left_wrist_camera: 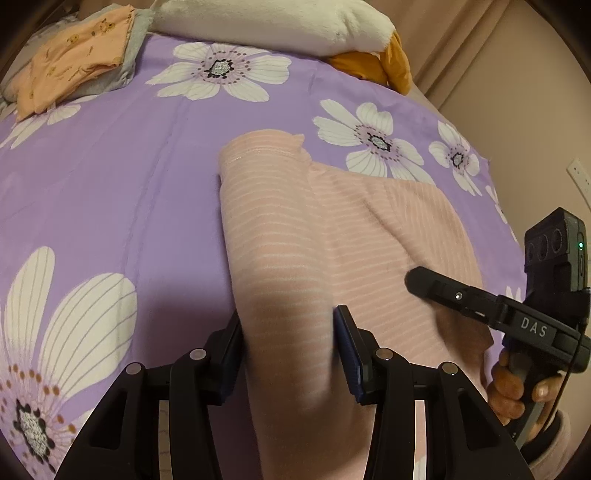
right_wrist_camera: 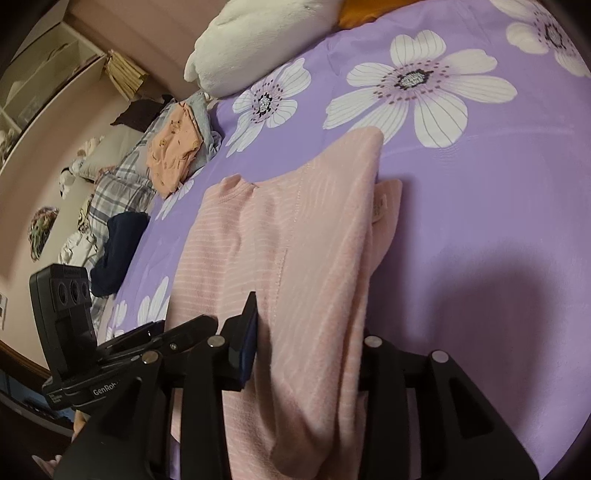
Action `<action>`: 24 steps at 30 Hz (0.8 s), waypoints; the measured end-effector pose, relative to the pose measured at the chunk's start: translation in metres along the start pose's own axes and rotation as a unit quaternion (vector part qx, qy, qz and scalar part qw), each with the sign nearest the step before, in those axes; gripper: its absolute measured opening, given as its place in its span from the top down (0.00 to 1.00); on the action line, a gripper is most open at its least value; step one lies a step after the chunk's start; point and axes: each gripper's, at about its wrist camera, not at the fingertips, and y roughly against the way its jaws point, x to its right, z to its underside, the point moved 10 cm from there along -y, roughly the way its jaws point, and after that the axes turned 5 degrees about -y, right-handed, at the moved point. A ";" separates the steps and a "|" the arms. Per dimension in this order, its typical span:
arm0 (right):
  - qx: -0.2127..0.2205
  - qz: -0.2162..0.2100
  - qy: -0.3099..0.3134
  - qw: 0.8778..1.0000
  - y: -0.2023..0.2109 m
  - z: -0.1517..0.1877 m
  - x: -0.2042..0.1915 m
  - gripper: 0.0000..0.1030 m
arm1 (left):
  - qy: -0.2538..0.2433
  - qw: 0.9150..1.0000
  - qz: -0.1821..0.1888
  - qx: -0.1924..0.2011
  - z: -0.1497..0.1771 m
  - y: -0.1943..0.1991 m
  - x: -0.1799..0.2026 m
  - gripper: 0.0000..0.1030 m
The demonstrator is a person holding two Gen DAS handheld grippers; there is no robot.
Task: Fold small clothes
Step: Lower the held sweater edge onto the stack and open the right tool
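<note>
A pink striped garment (left_wrist_camera: 280, 229) lies partly folded on the purple flowered bedspread (left_wrist_camera: 110, 192). My left gripper (left_wrist_camera: 290, 338) is at its near end, shut on a thick fold that fills the gap between the pads. In the right wrist view the same pink garment (right_wrist_camera: 295, 229) runs up from my right gripper (right_wrist_camera: 310, 339). A bunched fold sits between the jaws, touching the left pad and draping over the right finger, which it hides. The right gripper (left_wrist_camera: 410, 280) also shows from the side, low over the garment's right part, with a hand on its handle.
Folded orange and grey clothes (left_wrist_camera: 74, 62) are stacked at the bed's far left corner. A white plush pillow (left_wrist_camera: 266, 22) and an orange cushion (left_wrist_camera: 388, 66) lie along the far edge. Plaid and dark clothes (right_wrist_camera: 118, 192) are heaped beside the bed. A wall (left_wrist_camera: 517, 92) is close on the right.
</note>
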 end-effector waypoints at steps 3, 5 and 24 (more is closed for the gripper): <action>0.000 -0.002 -0.003 1.000 0.002 0.000 0.001 0.64 | 0.001 1.000 0.000 0.000 0.001 0.001 -0.001 0.56; 0.000 -0.002 -0.004 1.000 0.002 0.000 0.001 0.64 | 0.002 1.000 0.000 0.001 0.002 0.002 -0.001 0.56; 0.040 0.018 -0.038 0.998 0.031 -0.020 0.026 0.63 | 0.003 1.000 -0.012 0.002 0.014 0.017 -0.008 0.56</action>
